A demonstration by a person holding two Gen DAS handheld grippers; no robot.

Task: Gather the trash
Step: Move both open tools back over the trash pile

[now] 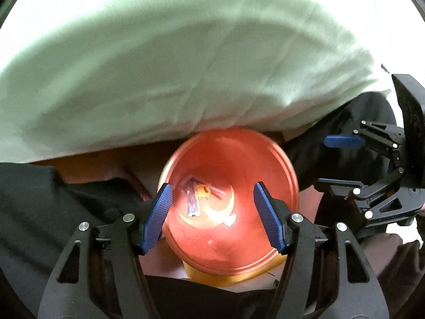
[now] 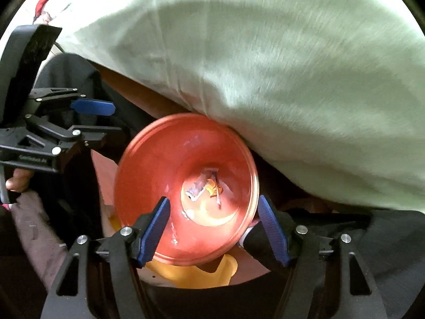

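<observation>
Left gripper jaws apart, right gripper jaws apart, both pointing steeply down

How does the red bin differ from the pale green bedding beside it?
The red bin is rigid, round and open at the top; the pale green bedding is soft and creased. The bin looks glossy and holds small wrappers at its bottom; the bedding looks matt, and nothing shows on it. The bedding fills far more of both views and overhangs the bin's far rim.
</observation>
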